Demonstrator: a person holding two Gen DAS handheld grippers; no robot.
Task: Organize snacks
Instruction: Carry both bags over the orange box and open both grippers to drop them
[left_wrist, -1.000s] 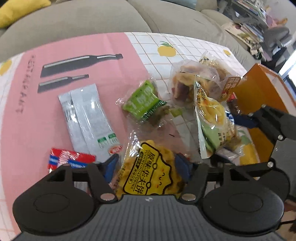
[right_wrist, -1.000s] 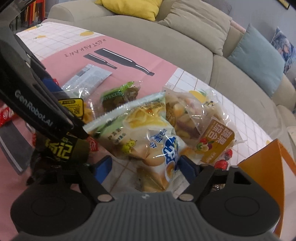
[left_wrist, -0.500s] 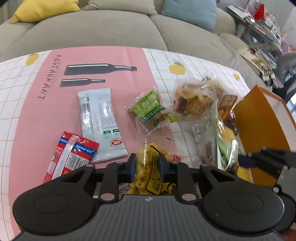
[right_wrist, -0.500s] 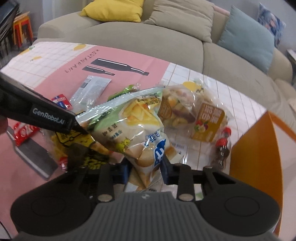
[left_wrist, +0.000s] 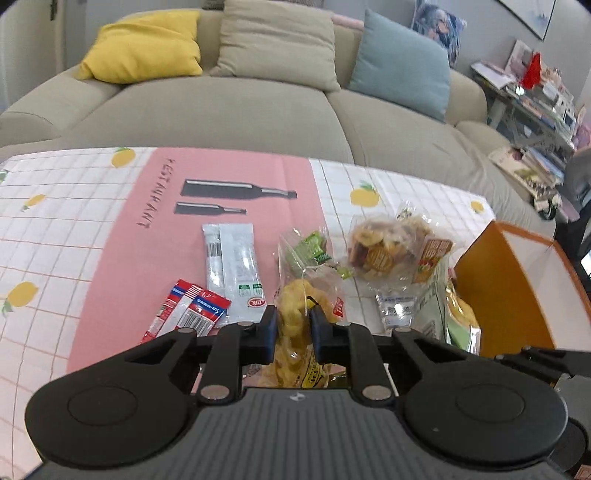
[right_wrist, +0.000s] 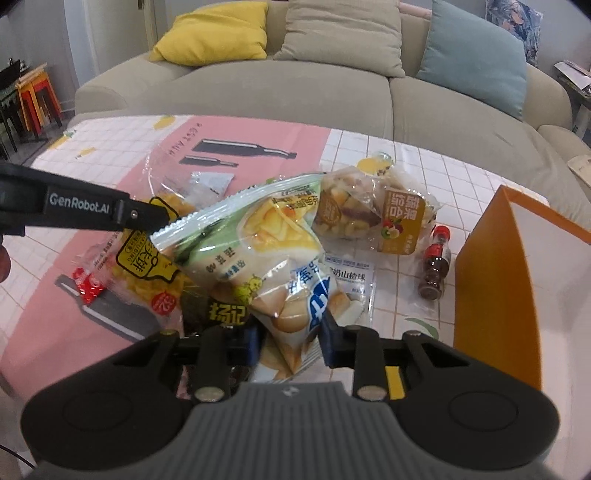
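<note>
Gripping a yellow chip bag (left_wrist: 295, 325), the left gripper (left_wrist: 291, 328) is clenching its pads tight on the crinkled plastic, the bag sitting up off the tablecloth (left_wrist: 74, 221). The right gripper (right_wrist: 290, 332) is pinching a big green-and-white snack bag (right_wrist: 258, 251) by its near end, the bag sticking up and away toward the far left. Both sets of jaws have just been closing, each with its bag between them.

An orange box (left_wrist: 517, 288) is standing open at the right edge of the table, white inside; no snack is showing in the part of its inside that is visible. In the right wrist view the orange box's wall (right_wrist: 491, 288) is blocking its floor, so contents cannot be told there.

The left wrist view is showing two white sachets (left_wrist: 232, 266) and a red-and-white packet (left_wrist: 188, 310) lying on the pink panel, left of the held bag, plus a green wrapped snack (left_wrist: 310, 251) just beyond it. The right view is mostly hiding those behind the bags.

The right wrist view is showing a small dark bottle with a red cap (right_wrist: 434, 266) lying near the box, a flat blue-and-white packet (right_wrist: 347, 273) under the pile, and a dark packet with yellow lettering (right_wrist: 221, 310) near the fingers. A mixed dried-fruit bag (right_wrist: 369, 214) is lying far right of centre, visible in both views.
</note>
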